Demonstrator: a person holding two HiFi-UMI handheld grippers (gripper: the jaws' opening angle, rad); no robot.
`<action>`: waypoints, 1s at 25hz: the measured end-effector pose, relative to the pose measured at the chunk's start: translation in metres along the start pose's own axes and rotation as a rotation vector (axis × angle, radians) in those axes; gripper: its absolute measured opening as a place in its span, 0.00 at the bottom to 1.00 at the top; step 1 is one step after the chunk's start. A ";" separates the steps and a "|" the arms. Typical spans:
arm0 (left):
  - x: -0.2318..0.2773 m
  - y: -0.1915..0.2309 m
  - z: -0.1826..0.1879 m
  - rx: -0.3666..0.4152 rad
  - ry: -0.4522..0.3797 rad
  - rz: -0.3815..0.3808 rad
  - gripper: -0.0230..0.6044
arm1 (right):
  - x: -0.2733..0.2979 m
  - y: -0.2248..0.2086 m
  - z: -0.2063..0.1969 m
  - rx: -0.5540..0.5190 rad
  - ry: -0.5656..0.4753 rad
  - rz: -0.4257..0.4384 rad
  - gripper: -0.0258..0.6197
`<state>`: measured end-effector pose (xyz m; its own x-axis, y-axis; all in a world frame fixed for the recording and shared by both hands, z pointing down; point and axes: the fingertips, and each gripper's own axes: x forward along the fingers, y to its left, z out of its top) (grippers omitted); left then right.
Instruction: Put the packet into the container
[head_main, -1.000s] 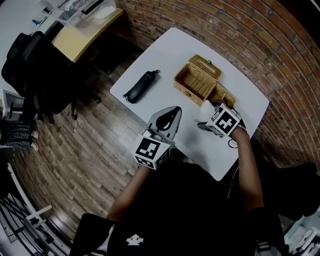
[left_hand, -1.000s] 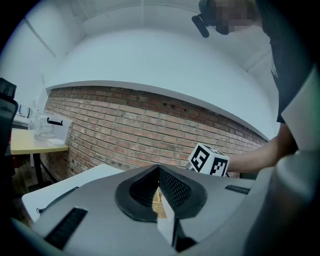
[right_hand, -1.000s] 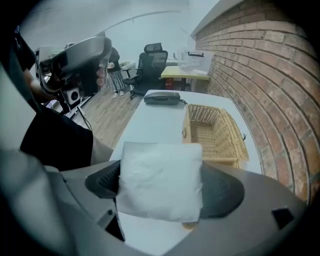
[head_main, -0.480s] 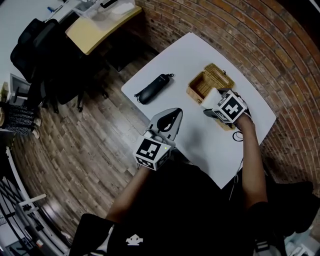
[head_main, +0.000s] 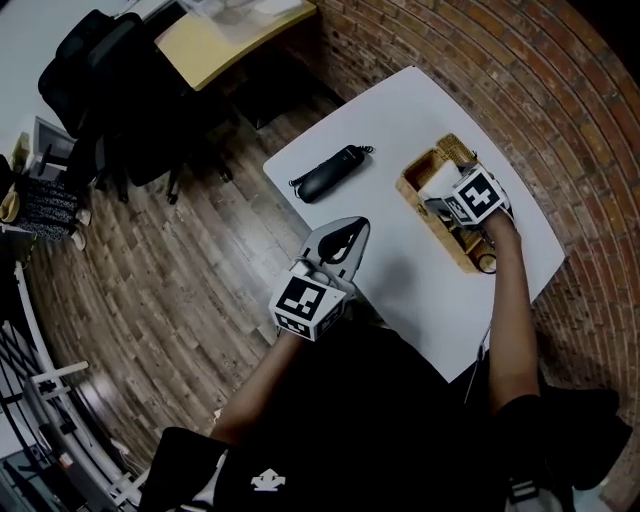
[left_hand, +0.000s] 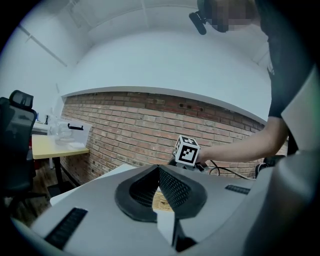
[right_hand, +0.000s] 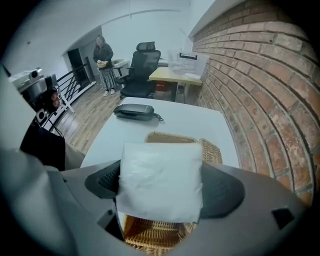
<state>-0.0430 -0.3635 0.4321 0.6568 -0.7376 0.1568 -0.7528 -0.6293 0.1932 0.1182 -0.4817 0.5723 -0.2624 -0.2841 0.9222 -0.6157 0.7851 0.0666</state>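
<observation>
A white packet (right_hand: 160, 180) is clamped between the jaws of my right gripper (right_hand: 161, 176) and hangs just above an open wicker basket (right_hand: 172, 137). In the head view, the right gripper (head_main: 447, 200) holds the packet (head_main: 436, 180) over the basket (head_main: 438, 236) at the table's right side. My left gripper (head_main: 358, 224) hovers at the table's near edge, left of the basket, with its fingertips together and nothing between them. From the left gripper view, that gripper (left_hand: 158, 169) points toward the basket and the right gripper's marker cube (left_hand: 187, 150).
A black pouch (head_main: 333, 173) lies on the white table (head_main: 390, 120) to the left of the basket; it also shows in the right gripper view (right_hand: 134, 111). A brick wall (right_hand: 260, 90) runs along the table's far side. A desk (head_main: 225, 40), a black office chair (right_hand: 142, 67) and a standing person (right_hand: 102, 60) are farther off.
My right gripper has carried the packet from in front of the basket to above its open top. The left gripper has stayed where it was.
</observation>
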 end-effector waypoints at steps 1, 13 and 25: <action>-0.001 0.002 0.000 0.000 0.001 0.004 0.04 | 0.003 -0.002 -0.001 0.007 0.005 -0.001 0.76; -0.010 0.015 -0.004 -0.006 0.020 0.027 0.04 | 0.033 -0.010 -0.008 0.071 0.041 0.013 0.76; -0.012 0.016 -0.009 -0.023 0.031 0.024 0.04 | 0.035 -0.009 -0.006 0.054 0.016 0.019 0.77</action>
<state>-0.0627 -0.3630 0.4419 0.6400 -0.7441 0.1915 -0.7673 -0.6057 0.2107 0.1187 -0.4951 0.6066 -0.2633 -0.2602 0.9290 -0.6498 0.7596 0.0286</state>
